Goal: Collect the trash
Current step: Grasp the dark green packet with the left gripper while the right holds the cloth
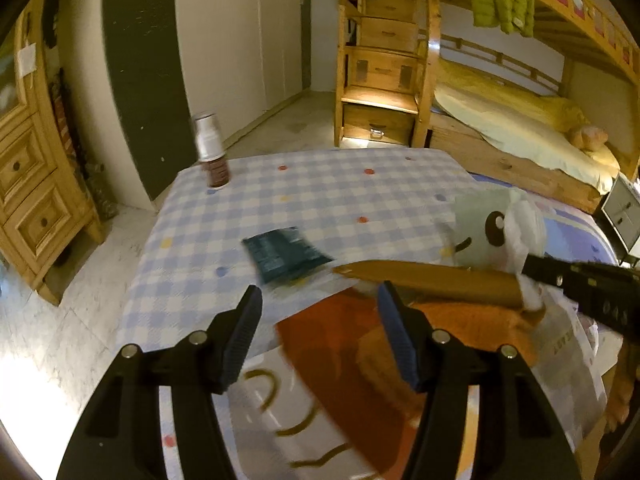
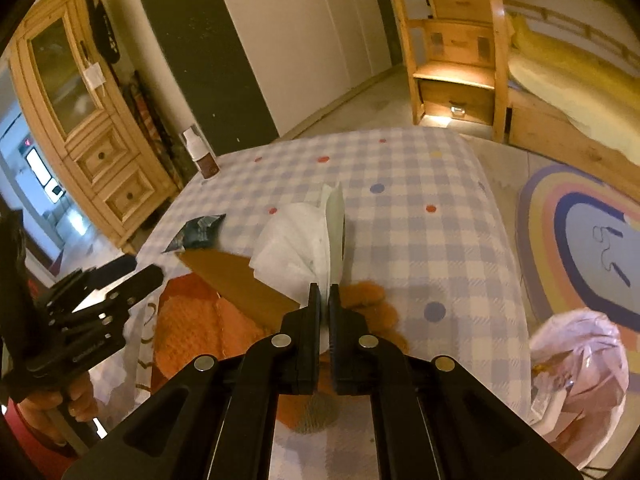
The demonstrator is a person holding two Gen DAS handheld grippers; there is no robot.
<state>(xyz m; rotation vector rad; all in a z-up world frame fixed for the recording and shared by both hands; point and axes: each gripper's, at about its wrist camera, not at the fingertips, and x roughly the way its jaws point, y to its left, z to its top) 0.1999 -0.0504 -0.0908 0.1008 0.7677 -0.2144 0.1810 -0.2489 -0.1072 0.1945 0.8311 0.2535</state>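
My right gripper [image 2: 325, 294] is shut on a thin plastic bag [image 2: 298, 240] and holds its edge up over the checked table [image 2: 420, 220]. The bag holds a brown cardboard piece [image 2: 236, 280] and orange items [image 2: 188, 320]. In the left wrist view the bag [image 1: 500, 224] shows a cartoon eye print, with the cardboard [image 1: 432, 280] across its mouth. My left gripper [image 1: 320, 304] is open and empty, just short of a dark teal wrapper [image 1: 286, 254] lying flat on the table. The wrapper also shows in the right wrist view [image 2: 198, 232].
A brown bottle with a silver cap [image 1: 212, 150] stands at the table's far left corner. A knotted pink plastic bag [image 2: 580, 364] sits on the floor at the right. A wooden cabinet [image 2: 80, 120] stands left, a bunk bed [image 1: 500, 120] behind.
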